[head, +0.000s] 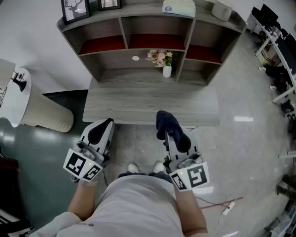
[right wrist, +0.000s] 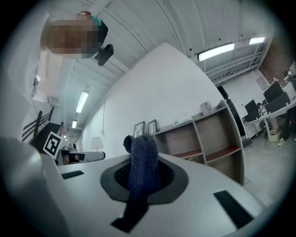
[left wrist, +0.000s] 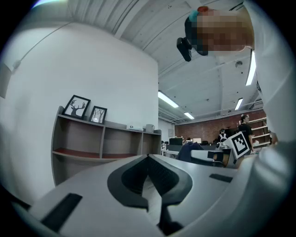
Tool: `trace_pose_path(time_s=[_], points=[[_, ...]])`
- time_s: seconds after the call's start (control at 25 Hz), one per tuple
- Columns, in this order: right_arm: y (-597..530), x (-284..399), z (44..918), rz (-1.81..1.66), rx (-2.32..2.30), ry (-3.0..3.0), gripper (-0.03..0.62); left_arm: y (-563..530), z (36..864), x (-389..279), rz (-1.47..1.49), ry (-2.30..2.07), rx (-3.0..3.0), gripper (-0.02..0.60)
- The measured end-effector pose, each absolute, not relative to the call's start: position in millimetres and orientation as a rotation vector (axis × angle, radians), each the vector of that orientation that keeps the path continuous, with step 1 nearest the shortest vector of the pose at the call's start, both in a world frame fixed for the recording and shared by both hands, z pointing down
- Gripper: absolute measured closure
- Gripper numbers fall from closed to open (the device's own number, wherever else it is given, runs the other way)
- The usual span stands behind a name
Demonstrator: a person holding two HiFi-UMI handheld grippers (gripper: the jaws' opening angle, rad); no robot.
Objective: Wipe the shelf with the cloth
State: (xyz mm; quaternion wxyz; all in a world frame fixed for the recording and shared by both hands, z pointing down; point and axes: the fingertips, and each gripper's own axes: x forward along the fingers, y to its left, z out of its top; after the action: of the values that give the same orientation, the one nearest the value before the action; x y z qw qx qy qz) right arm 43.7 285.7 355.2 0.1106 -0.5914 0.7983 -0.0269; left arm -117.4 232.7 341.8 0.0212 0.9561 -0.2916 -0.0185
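Observation:
A grey wooden shelf [head: 152, 99] with several open cubbies stands ahead of me against the white wall; it also shows in the left gripper view [left wrist: 92, 148] and the right gripper view [right wrist: 208, 139]. My right gripper [head: 163, 121] is shut on a dark blue cloth [head: 170, 126], which bunches above its jaws [right wrist: 141, 162]. It hovers near the shelf's front edge. My left gripper [head: 104, 124] is held to the left, short of the shelf, jaws shut with nothing between them [left wrist: 148, 159].
A small white vase with pink flowers [head: 165, 62] and a white disc [head: 135, 58] sit in the middle cubbies. Framed pictures [head: 75, 9] and a box [head: 178, 7] rest on top. A lamp shade [head: 44, 113] stands left. Cables [head: 222, 203] lie on the floor at right.

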Motion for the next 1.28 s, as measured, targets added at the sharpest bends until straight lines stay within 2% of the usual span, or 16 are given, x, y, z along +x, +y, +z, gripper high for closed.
trace_pose_path(time_s=[0.64,1.28], points=[[268,114,354,0.030,-1.779,2.475,0.562,221,351,-75,0.022,-1.083,2.873,0.566],[126,95,356,-0.018,-1.807,2.481,0.562,74,374,-84,0.066,-1.051,2.838,0.566]])
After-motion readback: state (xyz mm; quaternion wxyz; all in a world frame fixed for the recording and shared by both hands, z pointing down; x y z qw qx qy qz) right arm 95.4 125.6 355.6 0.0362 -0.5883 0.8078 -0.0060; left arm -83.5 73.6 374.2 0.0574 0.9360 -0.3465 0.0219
